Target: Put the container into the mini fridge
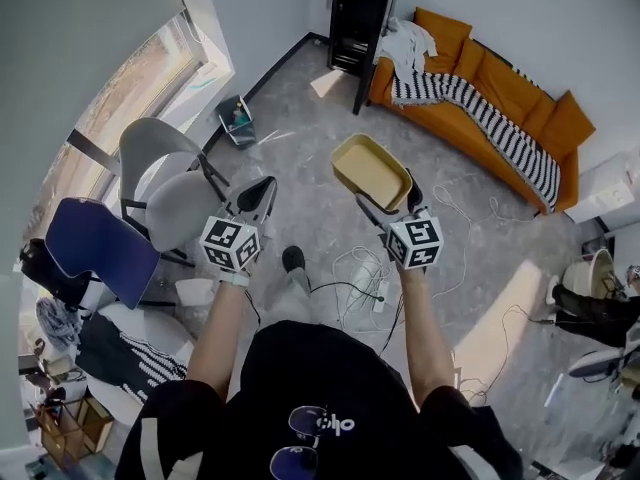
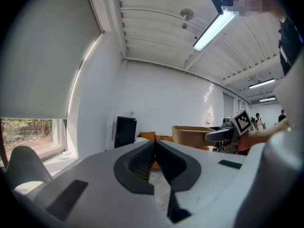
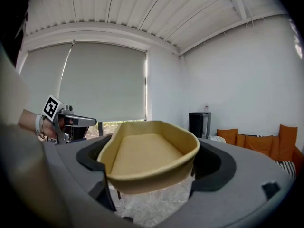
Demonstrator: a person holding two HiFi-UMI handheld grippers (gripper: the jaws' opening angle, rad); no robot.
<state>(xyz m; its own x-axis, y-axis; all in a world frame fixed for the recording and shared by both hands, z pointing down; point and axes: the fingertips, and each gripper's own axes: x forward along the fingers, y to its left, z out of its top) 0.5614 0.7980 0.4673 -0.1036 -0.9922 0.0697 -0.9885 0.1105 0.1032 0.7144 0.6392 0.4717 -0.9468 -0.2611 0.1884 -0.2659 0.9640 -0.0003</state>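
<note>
Container point(image 3: 147, 156) is off the floor, its near rim clamped in the right gripper point(image 1: 388, 200), long axis running ahead roughly toward the black cabinet point(image 1: 358, 23), probably the fridge; left gripper point(image 2: 155, 151) is closed on nothing, so right delivers.

Lounge-type office room: orange sofa point(image 1: 508, 80) against the wall, black cabinet point(image 1: 357, 18) just beside it, grey chairs point(image 1: 165, 183) and loose floor cables point(image 1: 365, 276) across from the sofa.
</note>
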